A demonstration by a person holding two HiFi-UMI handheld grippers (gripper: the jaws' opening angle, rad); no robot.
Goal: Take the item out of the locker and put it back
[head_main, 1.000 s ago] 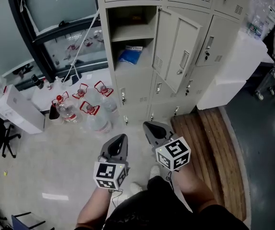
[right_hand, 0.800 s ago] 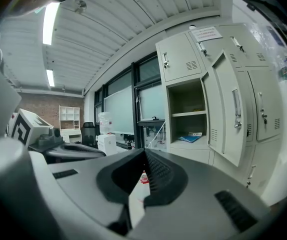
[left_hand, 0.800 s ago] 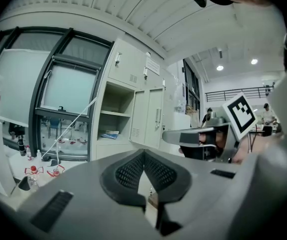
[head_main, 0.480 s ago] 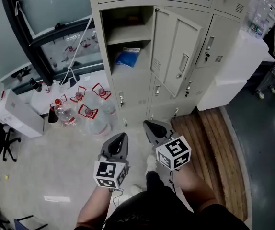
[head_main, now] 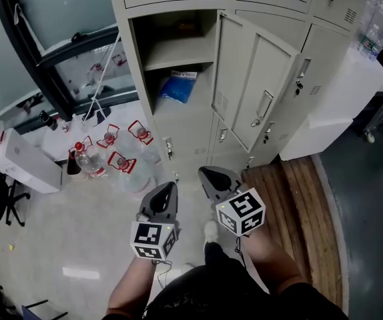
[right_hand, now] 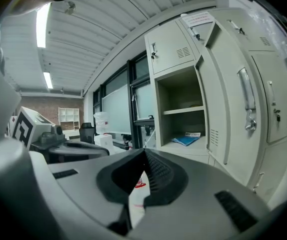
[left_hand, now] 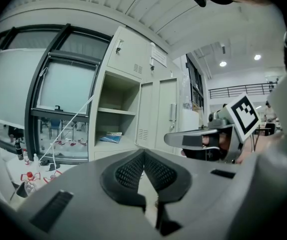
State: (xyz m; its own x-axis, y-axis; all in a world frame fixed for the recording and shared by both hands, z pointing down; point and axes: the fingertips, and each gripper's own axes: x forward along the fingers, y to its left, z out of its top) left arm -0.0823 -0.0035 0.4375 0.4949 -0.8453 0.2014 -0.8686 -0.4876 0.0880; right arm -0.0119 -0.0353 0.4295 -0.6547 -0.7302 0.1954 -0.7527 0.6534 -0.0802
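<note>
Locker and its blue item now sit closer than before.

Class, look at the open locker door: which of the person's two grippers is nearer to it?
Right. The right gripper is in front of the open locker door, apart from it; the left gripper is farther left, toward the water bottles.

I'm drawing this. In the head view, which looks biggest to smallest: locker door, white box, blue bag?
Largest: locker door, by far.
Then: white box on the floor.
Smallest: blue bag; it's farther away, so real size is unsure.
</note>
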